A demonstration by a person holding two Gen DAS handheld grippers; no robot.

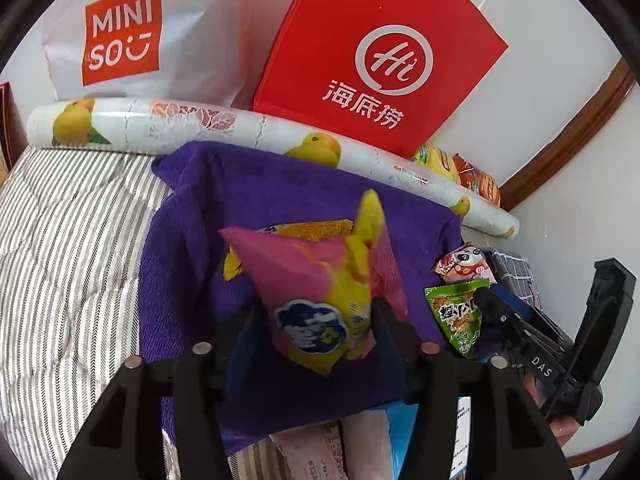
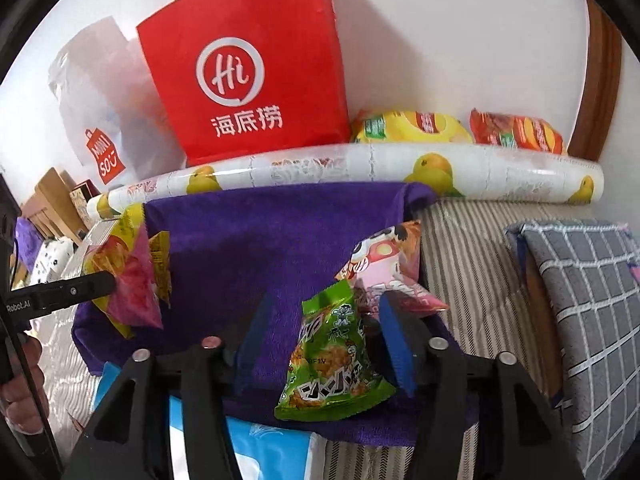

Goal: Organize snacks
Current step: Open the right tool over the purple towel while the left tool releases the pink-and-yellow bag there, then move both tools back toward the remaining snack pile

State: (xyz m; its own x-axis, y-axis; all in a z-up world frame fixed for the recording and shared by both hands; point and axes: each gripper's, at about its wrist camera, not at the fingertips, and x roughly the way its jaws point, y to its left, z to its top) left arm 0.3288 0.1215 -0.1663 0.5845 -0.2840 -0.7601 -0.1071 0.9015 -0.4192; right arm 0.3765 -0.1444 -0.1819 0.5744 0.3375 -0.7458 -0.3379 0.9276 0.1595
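A pink and yellow snack bag [image 1: 316, 292] lies on a purple towel [image 1: 280, 196], between the open fingers of my left gripper [image 1: 316, 320]; whether the pads touch it I cannot tell. A flat yellow packet [image 1: 312, 229] lies behind it. A green snack bag [image 2: 332, 352] lies on the same towel [image 2: 256, 248] between the open fingers of my right gripper [image 2: 324, 336], close to the right finger. A pink cartoon snack bag [image 2: 384, 264] lies just behind it. The green bag [image 1: 456, 312] and the right gripper [image 1: 488, 300] also show in the left wrist view.
A red paper bag [image 2: 248, 64] and a white Miniso bag [image 1: 132, 32] stand against the wall behind a rolled fruit-print sheet [image 2: 360, 168]. Yellow [image 2: 408, 126] and orange [image 2: 516, 130] chip bags lie beside the red bag. A grey checked cushion [image 2: 580, 300] lies to the right on striped bedding.
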